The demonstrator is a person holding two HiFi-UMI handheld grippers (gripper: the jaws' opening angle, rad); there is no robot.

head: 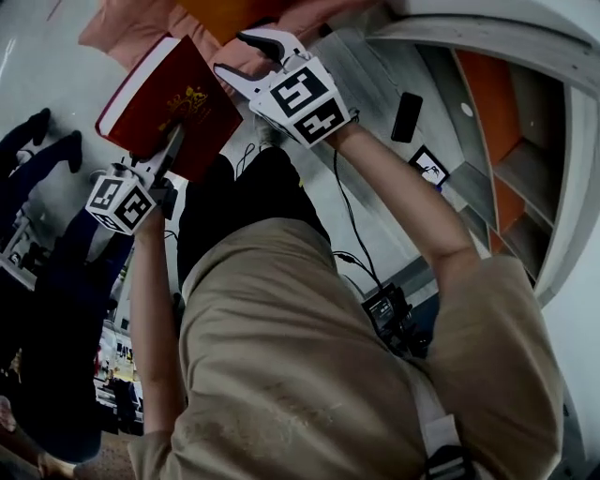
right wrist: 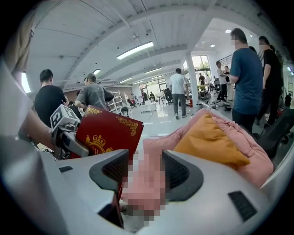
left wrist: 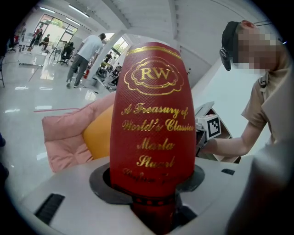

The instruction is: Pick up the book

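Observation:
The book (head: 169,103) is dark red with gold lettering and white page edges. It is held up in the air at the upper left of the head view. My left gripper (head: 176,139) is shut on its lower end. In the left gripper view the cover (left wrist: 154,124) stands upright between the jaws of the left gripper (left wrist: 154,178) and fills the middle. My right gripper (head: 246,58) is open just right of the book, its lower finger close to the book's edge. In the right gripper view the book (right wrist: 108,133) is at the left, one thin red edge reaching down beside the left jaw of the right gripper (right wrist: 140,172).
A pink padded jacket (head: 131,28) with an orange lining (right wrist: 211,137) lies just beyond the book. At the right stands a white shelf unit (head: 525,141) with orange panels. A black phone (head: 407,116), a small framed picture (head: 429,167) and cables lie on the floor. Several people stand around the hall.

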